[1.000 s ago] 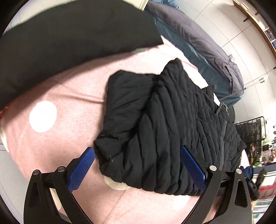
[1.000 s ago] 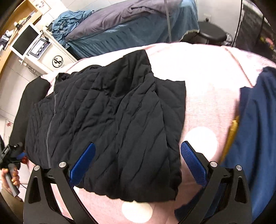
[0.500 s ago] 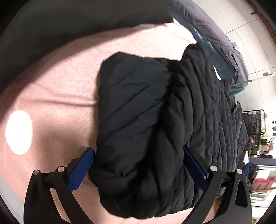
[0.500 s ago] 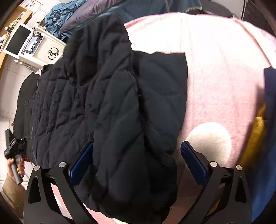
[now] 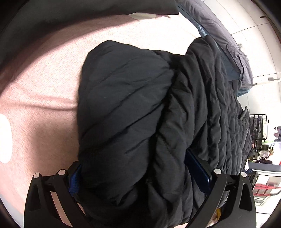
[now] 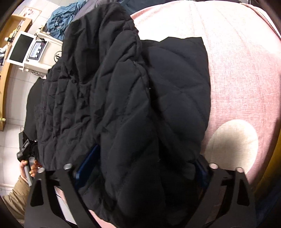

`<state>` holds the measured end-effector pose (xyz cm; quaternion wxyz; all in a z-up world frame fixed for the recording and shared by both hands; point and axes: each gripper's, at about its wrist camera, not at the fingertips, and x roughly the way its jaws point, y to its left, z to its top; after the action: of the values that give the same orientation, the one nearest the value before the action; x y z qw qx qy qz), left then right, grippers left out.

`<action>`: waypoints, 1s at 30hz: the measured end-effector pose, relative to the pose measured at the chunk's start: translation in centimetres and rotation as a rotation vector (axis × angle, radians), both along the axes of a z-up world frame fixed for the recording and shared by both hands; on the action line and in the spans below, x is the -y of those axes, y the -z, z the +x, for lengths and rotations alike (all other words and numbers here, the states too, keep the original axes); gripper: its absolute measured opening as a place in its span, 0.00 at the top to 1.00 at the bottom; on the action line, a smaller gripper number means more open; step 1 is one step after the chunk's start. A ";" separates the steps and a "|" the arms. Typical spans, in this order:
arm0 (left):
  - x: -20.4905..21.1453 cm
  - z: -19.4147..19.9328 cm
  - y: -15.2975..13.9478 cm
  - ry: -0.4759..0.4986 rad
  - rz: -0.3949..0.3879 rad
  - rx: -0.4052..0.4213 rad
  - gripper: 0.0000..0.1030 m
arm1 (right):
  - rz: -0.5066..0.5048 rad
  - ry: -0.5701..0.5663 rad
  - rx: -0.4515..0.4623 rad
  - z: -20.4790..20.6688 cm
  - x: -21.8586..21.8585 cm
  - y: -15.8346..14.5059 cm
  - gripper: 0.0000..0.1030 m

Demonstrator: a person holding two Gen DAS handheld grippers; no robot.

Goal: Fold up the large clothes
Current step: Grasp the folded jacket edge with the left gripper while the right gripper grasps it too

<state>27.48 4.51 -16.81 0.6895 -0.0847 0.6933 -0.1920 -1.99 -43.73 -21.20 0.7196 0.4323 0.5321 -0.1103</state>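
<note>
Only one mark shows: a round black logo (image 6: 58, 54) on the front of the white cabinet (image 6: 44, 60), far up-left of the right tongs, half hidden by the black quilted jacket (image 6: 123, 105); letters not legible. Framed poster (image 6: 31, 12) too blurred. Left view: no text.
</note>
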 end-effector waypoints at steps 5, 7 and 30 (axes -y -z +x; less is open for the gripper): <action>1.3 -0.8 -1.4 -0.013 0.008 0.039 0.24 | -0.018 0.036 0.008 0.1 -0.9 -1.7 0.49; 1.6 -1.3 -2.4 -0.006 0.007 0.062 0.33 | -0.032 0.049 0.019 0.2 -1.8 -2.8 0.62; 7.3 -11.8 -22.7 0.266 -0.221 0.445 0.79 | -0.475 -0.059 0.220 -4.6 -12.1 -24.7 0.86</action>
<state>15.68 -2.77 5.90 0.7799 -0.0236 0.5049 -0.3692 -6.60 -31.59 3.53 0.8574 0.2448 0.4223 -0.1635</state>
